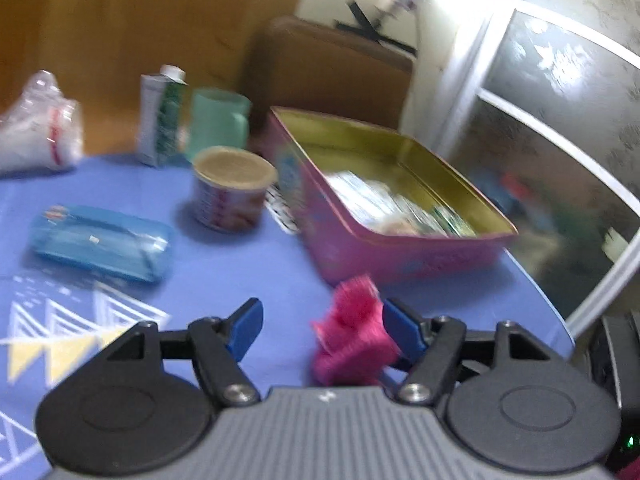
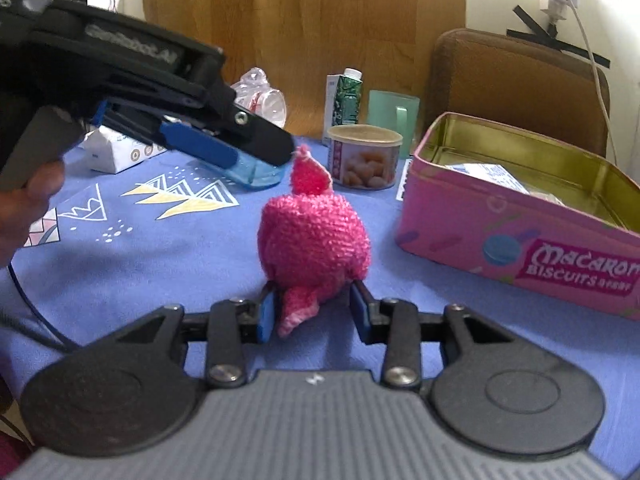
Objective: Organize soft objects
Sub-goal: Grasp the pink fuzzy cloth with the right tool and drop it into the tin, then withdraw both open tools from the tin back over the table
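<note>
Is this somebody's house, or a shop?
Probably a home: a table with a blue patterned cloth, a pink biscuit tin, a green mug and a drink carton.

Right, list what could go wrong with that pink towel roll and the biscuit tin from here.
1. The right claw has only the tail of the pink towel roll between its pads, with gaps showing either side; a lift could leave it behind.
2. The pink biscuit tin already holds packets, so the roll may sit proud.
3. The left claw hangs close above the roll and could bump it.
</note>
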